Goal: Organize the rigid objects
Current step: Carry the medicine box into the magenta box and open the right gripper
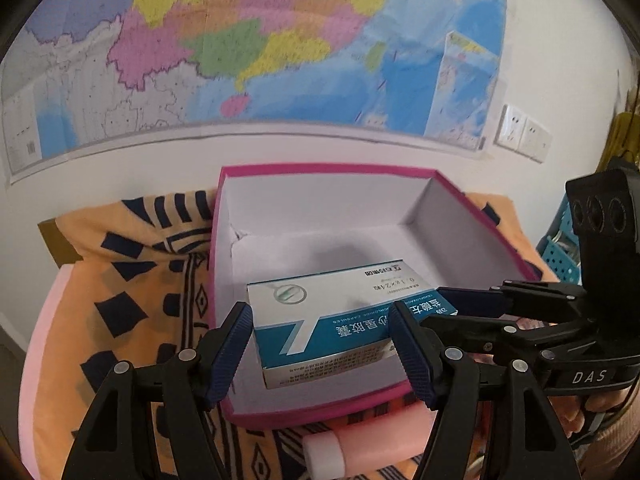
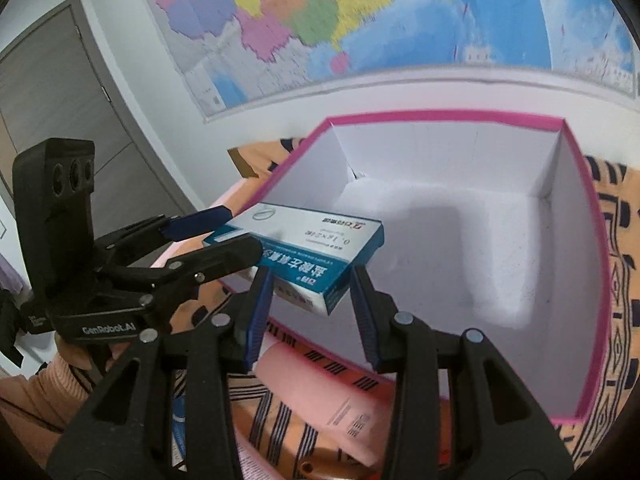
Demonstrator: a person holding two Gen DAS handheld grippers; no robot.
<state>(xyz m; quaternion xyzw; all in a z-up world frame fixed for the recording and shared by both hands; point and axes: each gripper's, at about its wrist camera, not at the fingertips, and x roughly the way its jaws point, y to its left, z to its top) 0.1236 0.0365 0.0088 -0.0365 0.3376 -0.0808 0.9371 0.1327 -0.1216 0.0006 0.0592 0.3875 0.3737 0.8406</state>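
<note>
Evidently both grippers pinch the medicine carton together, the left gripper across its length and the right gripper at one end, keeping it level over the pink-rimmed box for lowering inside.

A home room: wall map, grey door, patterned orange cloth, wall sockets.

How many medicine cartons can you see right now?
1. The blue-and-white medicine carton is held by both grippers above the near end of the open pink box. The box bottom looks bare; a pink tube lies outside, others may be hidden.
</note>
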